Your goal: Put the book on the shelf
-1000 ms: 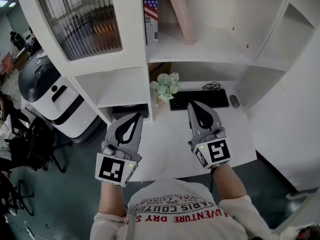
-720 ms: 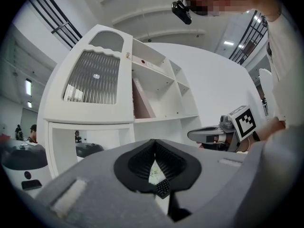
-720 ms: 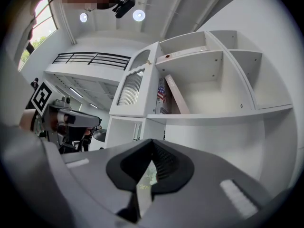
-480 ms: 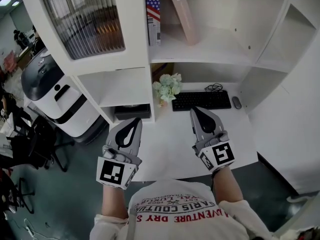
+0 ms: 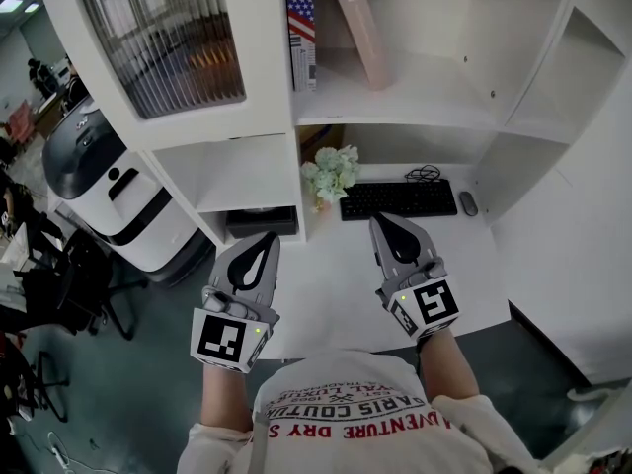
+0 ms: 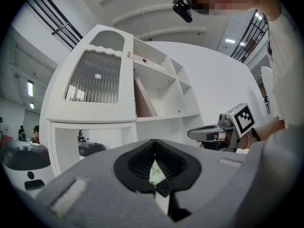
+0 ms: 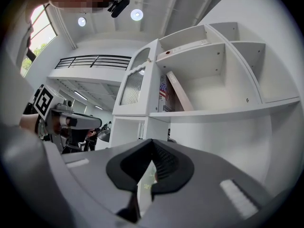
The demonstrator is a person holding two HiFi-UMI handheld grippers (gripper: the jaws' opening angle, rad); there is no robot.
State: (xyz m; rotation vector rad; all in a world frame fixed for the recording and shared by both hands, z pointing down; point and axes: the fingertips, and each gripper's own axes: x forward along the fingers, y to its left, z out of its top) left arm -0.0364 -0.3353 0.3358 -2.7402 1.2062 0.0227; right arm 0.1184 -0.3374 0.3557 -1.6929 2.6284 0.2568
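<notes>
The left gripper (image 5: 266,242) and right gripper (image 5: 383,225) hang over the desk (image 5: 326,279), jaws pressed together, both empty. The book (image 5: 358,30) leans on the shelf (image 5: 425,97), well ahead of the fingertips.

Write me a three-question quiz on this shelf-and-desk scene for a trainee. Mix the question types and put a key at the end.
1. True or false: the pink book on the shelf stands straight upright.
2. What lies on the desk at the end of the keyboard farthest from the flowers?
A. a mouse
B. a cup
C. a phone
3. Fill the gap: the left hand-held gripper and the right hand-held gripper are both shut over the desk and hold ____.

Key: 1 false, because it leans; 2 A; 3 nothing.
</notes>
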